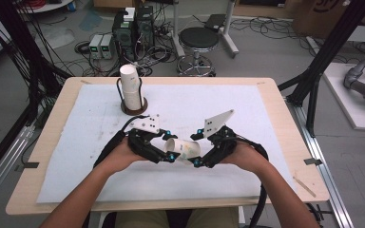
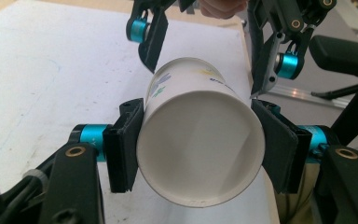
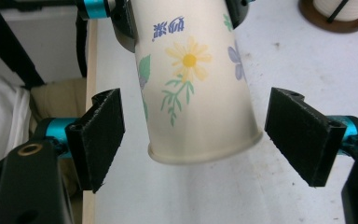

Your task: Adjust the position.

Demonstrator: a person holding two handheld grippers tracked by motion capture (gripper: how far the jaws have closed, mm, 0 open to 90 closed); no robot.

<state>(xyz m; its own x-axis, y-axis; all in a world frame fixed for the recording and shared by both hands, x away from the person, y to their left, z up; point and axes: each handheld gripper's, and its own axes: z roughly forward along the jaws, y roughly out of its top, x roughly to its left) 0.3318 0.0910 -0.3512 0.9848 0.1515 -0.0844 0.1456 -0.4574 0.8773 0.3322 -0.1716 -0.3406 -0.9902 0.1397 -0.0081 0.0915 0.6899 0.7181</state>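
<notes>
A white paper cup (image 1: 183, 148) printed with flowers lies on its side in the air above the white mat (image 1: 76, 142), between both hand-held grippers. My left gripper (image 1: 168, 145) is shut on it: in the left gripper view its pads (image 2: 126, 144) press both sides of the cup (image 2: 200, 154) near the wide end that faces that camera. My right gripper (image 1: 198, 147) is open. In the right gripper view its pads (image 3: 98, 135) stand apart from the cup's (image 3: 191, 93) other end, with a gap on each side.
A stack of paper cups (image 1: 130, 85) stands in a round wire holder (image 1: 134, 108) at the mat's far left, and its base (image 3: 340, 21) appears in the right gripper view. The wooden table edge (image 1: 171, 205) lies near the person. A stool (image 1: 197, 40) stands beyond the table.
</notes>
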